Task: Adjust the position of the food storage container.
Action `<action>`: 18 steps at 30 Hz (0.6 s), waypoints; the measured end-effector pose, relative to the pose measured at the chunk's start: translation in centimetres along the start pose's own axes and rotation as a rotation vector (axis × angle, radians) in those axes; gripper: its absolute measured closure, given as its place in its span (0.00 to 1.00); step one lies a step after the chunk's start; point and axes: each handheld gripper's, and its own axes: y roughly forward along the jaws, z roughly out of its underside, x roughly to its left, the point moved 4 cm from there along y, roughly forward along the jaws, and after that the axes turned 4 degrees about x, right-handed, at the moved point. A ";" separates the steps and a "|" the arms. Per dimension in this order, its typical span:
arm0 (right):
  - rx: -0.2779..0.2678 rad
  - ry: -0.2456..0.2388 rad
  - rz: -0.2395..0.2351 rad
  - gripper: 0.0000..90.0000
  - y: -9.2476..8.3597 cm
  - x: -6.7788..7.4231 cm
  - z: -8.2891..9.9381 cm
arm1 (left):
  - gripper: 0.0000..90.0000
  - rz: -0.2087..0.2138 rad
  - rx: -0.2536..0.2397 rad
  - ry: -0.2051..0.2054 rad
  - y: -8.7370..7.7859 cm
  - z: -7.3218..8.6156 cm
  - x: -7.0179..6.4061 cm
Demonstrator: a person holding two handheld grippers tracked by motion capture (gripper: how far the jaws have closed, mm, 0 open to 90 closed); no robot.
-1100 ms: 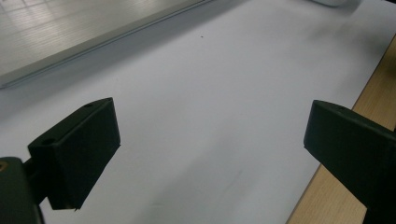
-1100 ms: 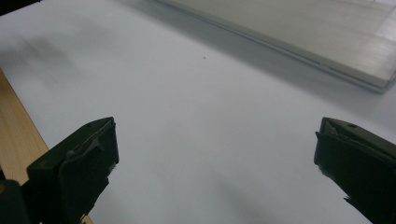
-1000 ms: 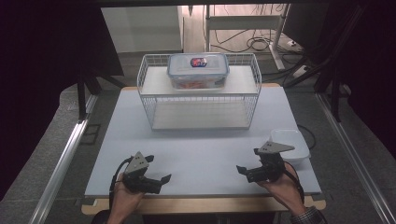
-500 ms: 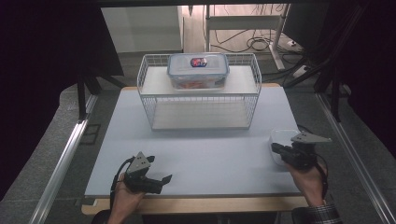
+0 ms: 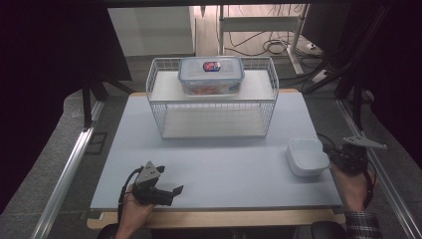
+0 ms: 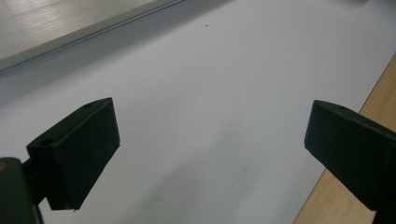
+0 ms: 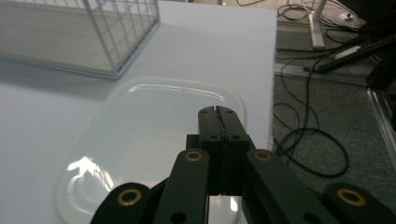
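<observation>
Lidded container [image 5: 211, 74] sits on the wire rack's [image 5: 214, 97] top shelf at the worktop's [image 5: 219, 164] far edge. Left gripper [image 5: 166, 191] rests near the front-left corner, jaws wide apart. White dish [image 5: 307, 155] lies by the right edge; right gripper [image 7: 218, 122], jaws pressed together, hovers at its near rim. Opening them before descending seems wise.

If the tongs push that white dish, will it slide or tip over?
The white dish would probably slide, since it is low and wide on the smooth table. Its glossy rim looks slippery, so the shut right tongs might skid off. It looks stiff.
</observation>
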 end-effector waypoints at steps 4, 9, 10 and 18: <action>0.026 -0.005 0.036 1.00 1.0 -1.1 0.2 | 0.03 -0.002 0.006 0.001 0.1 0.0 0.0; 0.048 0.002 0.060 0.99 1.9 -2.1 0.4 | 0.03 -0.001 0.011 0.000 0.2 0.1 0.0; 0.053 0.004 0.058 0.99 2.1 -2.2 0.5 | 0.03 -0.001 0.012 0.001 0.3 0.1 0.0; 0.077 0.029 0.029 0.99 2.7 -2.3 0.8 | 0.03 -0.003 0.019 0.005 0.4 0.1 0.0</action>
